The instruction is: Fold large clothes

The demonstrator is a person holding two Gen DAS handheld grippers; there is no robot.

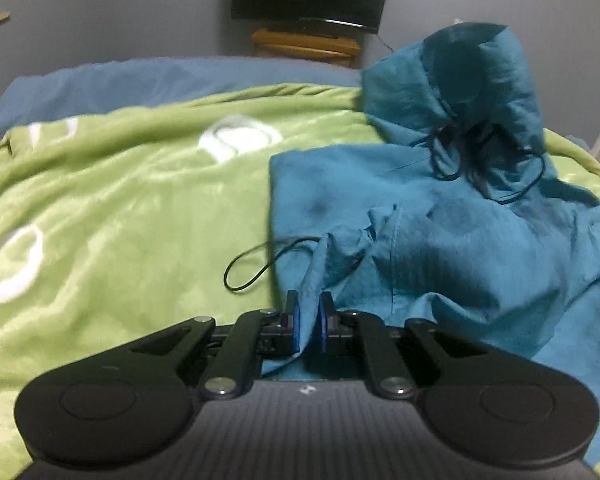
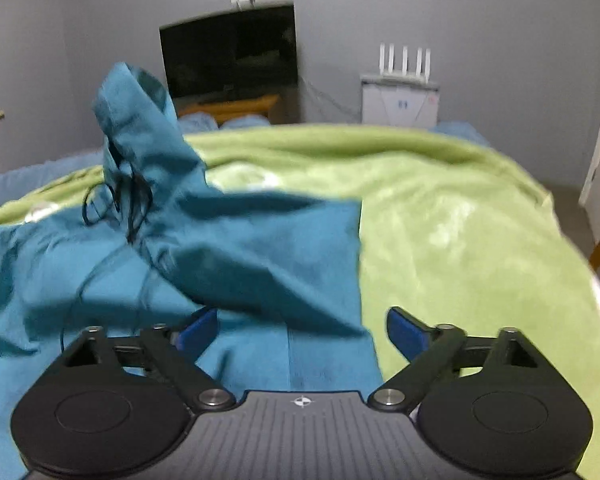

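The teal hooded garment point(image 1: 440, 232) lies rumpled on the green blanket point(image 1: 120, 200) covering the bed, its hood standing up in a peak near the far side. The left gripper point(image 1: 309, 312) is pinched tight on a bunched edge of the cloth, probably to carry that side over for a fold. The right gripper point(image 2: 302, 330) hangs spread above the opposite edge (nothing between its pads), seemingly lining up for its own corner.

Teal garment point(image 1: 440, 240), white-ringed green blanket point(image 1: 120, 200)
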